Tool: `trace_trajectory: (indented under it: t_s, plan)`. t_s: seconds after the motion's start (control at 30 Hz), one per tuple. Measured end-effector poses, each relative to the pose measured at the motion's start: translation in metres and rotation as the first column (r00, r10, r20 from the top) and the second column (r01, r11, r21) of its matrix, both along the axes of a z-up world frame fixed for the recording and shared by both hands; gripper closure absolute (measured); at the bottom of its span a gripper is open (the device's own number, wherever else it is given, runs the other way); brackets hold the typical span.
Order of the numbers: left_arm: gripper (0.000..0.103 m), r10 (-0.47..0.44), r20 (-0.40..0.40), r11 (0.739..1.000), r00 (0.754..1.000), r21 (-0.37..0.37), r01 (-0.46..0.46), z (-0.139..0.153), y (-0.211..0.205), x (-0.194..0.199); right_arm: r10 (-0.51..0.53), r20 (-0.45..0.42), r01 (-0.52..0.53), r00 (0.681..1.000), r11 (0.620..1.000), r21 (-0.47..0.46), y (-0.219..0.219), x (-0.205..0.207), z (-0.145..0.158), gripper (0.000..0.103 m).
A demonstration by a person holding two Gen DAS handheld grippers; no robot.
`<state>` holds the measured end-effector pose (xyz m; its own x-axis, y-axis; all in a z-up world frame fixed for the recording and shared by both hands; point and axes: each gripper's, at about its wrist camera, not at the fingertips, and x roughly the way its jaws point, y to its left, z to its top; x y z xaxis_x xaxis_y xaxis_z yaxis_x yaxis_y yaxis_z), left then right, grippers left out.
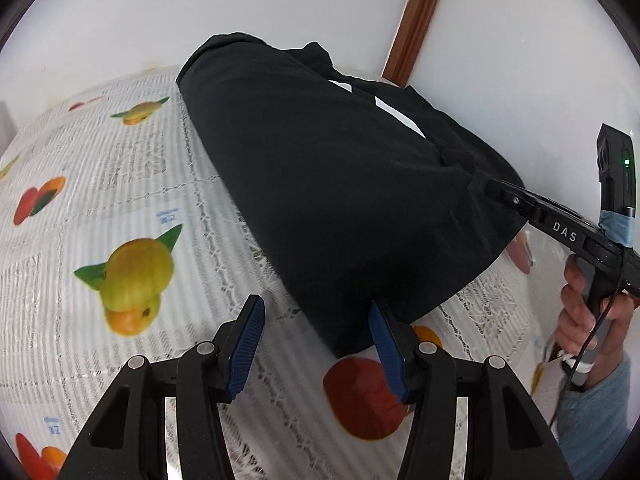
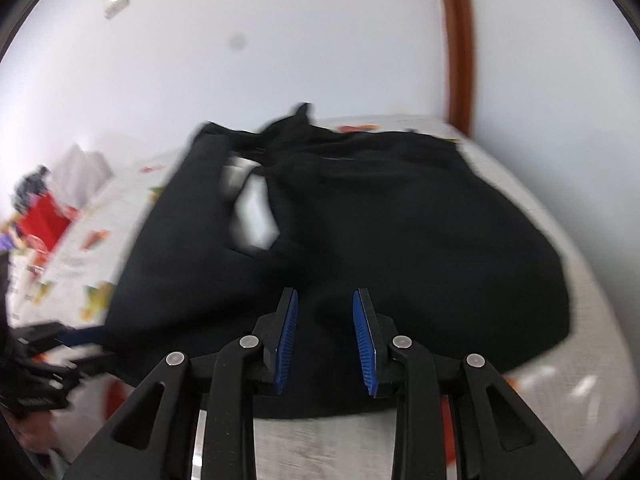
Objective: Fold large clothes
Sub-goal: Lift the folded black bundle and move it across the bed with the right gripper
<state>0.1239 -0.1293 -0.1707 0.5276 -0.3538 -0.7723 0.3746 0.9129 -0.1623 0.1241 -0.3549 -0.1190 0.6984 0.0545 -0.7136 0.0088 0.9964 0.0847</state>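
Observation:
A black garment with white patches lies bunched and partly folded on the table, its far edge against the wall. My left gripper stands open at its near corner. The right blue pad overlaps the hem, and only a tip of cloth lies between the jaws. In the right wrist view the garment fills the middle. My right gripper hovers over its near edge with the pads apart and not pressing on the cloth. The right gripper also reaches the garment's right edge in the left wrist view.
The table wears a white lacy cloth with a fruit print. A white wall and a brown wooden frame stand close behind. A person's hand in a blue sleeve holds the right tool. Red and coloured clutter sits at the far left.

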Motion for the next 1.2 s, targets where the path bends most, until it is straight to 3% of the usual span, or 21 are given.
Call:
trace_trajectory:
  t_s: [0.1, 0.23, 0.33, 0.4, 0.57, 0.83, 1.03, 1.17, 1.2]
  plan:
    - [0.052, -0.003, 0.035, 0.999, 0.999, 0.043, 0.001, -0.002, -0.010, -0.001, -0.048, -0.052, 0.044, 0.997, 0.996, -0.074, -0.016, 0.003, -0.014, 0.074]
    - [0.052, 0.009, 0.073, 0.996, 0.997, 0.083, -0.015, -0.002, -0.018, -0.001, -0.048, -0.106, 0.038, 0.993, 0.995, -0.091, -0.021, 0.008, -0.028, 0.074]
    - [0.069, 0.017, 0.080, 0.998, 0.997, 0.064, -0.022, 0.000, -0.015, -0.004, -0.038, -0.113, 0.024, 0.993, 0.992, -0.125, -0.012, 0.012, -0.033, 0.080]
    - [0.087, 0.033, 0.092, 0.998, 0.995, 0.056, -0.039, 0.001, -0.009, -0.007, -0.021, -0.119, 0.007, 0.993, 0.993, -0.119, -0.011, 0.011, -0.034, 0.088]
    - [0.098, 0.133, 0.108, 0.990, 0.985, 0.033, -0.137, 0.005, 0.023, -0.009, 0.028, -0.135, -0.044, 0.990, 0.992, -0.115, 0.005, 0.018, -0.032, 0.091]
    - [0.099, 0.256, 0.085, 0.967, 0.963, -0.033, -0.254, 0.009, 0.103, -0.019, 0.144, -0.133, -0.152, 0.981, 0.987, -0.050, 0.058, 0.030, -0.031, 0.091]
    - [0.098, 0.364, 0.077, 0.931, 0.928, -0.014, -0.364, 0.008, 0.163, -0.040, 0.257, -0.120, -0.262, 0.959, 0.965, -0.029, 0.118, 0.043, -0.031, 0.091]
    - [0.095, 0.391, 0.042, 0.920, 0.919, -0.031, -0.390, 0.007, 0.183, -0.049, 0.302, -0.114, -0.297, 0.947, 0.953, 0.052, 0.140, 0.051, -0.023, 0.091]
    - [0.094, 0.385, 0.038, 0.923, 0.922, -0.040, -0.383, 0.007, 0.184, -0.050, 0.316, -0.096, -0.311, 0.944, 0.948, 0.062, 0.143, 0.050, -0.017, 0.085]
